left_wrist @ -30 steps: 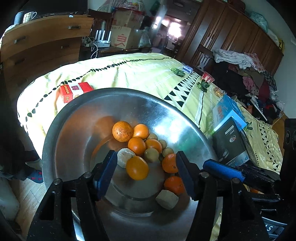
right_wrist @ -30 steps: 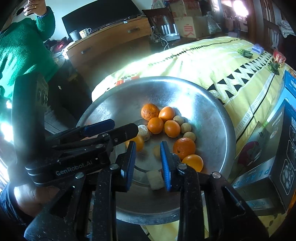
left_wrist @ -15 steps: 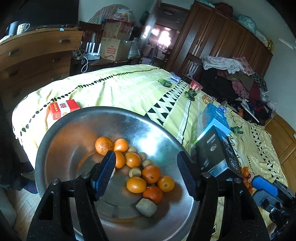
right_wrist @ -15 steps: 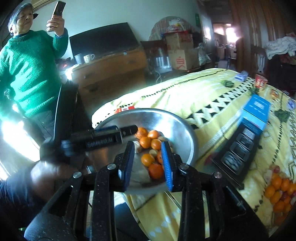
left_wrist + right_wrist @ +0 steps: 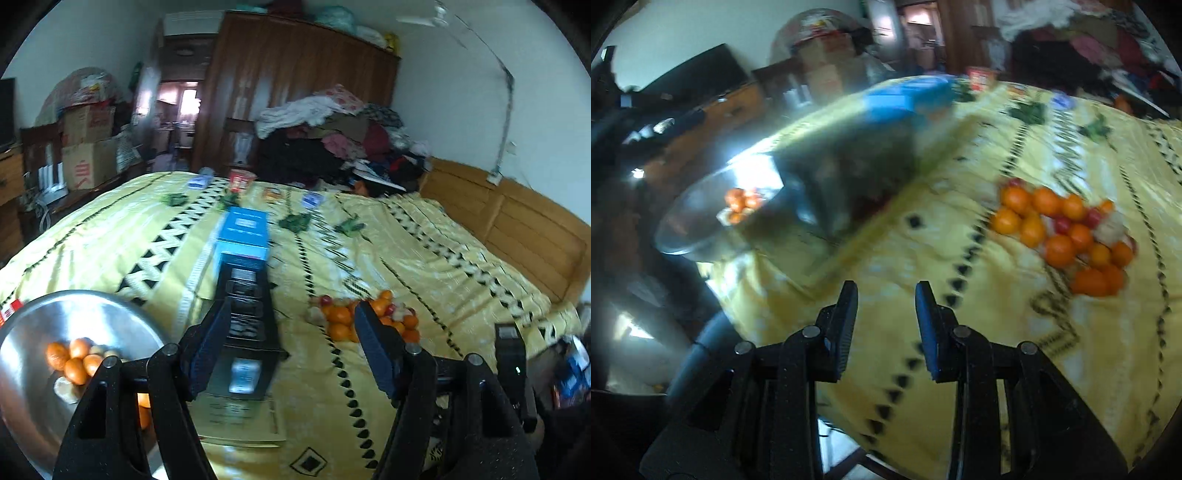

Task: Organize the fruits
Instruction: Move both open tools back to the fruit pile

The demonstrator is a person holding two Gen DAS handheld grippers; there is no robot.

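Both grippers hang over the yellow bed [image 5: 461, 266]: the left gripper [image 5: 284, 354] has its jaws spread wide and empty, and the right gripper [image 5: 886, 325] has its jaws slightly parted, having just been opening, gripping nothing. The bowl [image 5: 33, 325] of oranges sits at the bed's near edge; beyond lies the fruit pile [image 5: 1067, 229], past the box [image 5: 243, 236].

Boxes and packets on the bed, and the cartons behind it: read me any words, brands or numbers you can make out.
None can be read.
Blue and black box: print blurred.
Cardboard carton: red mark, not legible.
Red packet by the steel bowl: too small.
Small packets at the far side of the bed: blurred.
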